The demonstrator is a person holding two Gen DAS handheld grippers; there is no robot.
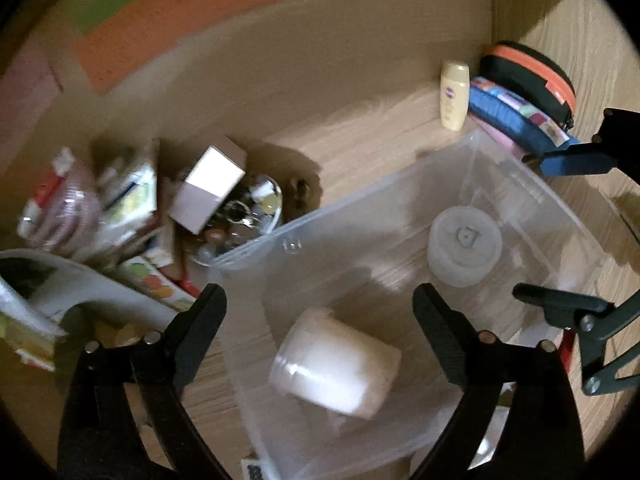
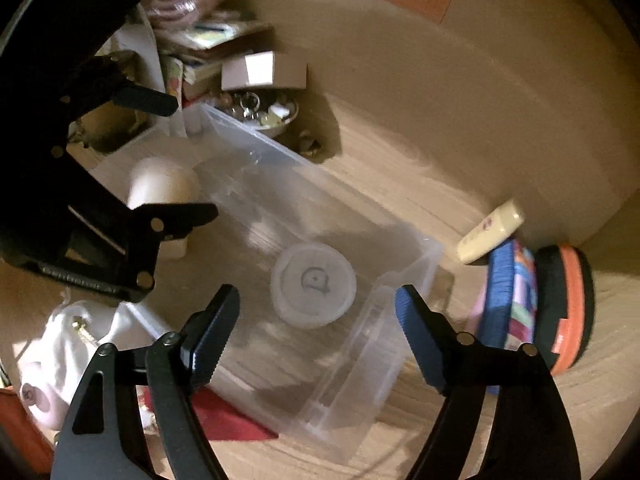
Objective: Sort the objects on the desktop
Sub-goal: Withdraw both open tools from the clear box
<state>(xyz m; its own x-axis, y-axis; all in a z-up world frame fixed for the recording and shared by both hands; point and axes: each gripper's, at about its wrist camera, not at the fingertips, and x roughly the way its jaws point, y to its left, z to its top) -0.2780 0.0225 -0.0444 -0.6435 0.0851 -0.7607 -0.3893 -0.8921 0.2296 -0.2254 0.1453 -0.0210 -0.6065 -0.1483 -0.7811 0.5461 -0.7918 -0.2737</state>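
Observation:
A clear plastic bin (image 1: 256, 254) (image 2: 434, 258) sits on the wooden desk. Inside it lie a white cylindrical jar (image 1: 334, 366) (image 2: 162, 184) on its side and a round translucent lid (image 1: 464, 246) (image 2: 314, 282). My left gripper (image 1: 320, 308) is open and empty above the white jar; it shows at the left of the right wrist view (image 2: 188, 160). My right gripper (image 2: 316, 312) is open and empty above the round lid; it shows at the right edge of the left wrist view (image 1: 536, 224). A small yellow bottle (image 1: 454, 96) (image 2: 490, 232) stands beyond the bin.
A blue patterned pouch (image 1: 516, 116) (image 2: 514, 288) and a black-and-orange case (image 1: 532, 76) (image 2: 568, 308) lie by the bottle. A cardboard box (image 1: 208, 190) (image 2: 262, 70), a bowl of trinkets (image 1: 244, 220) (image 2: 264, 114) and stacked packets (image 1: 128, 192) crowd the other end. A cardboard wall rises behind.

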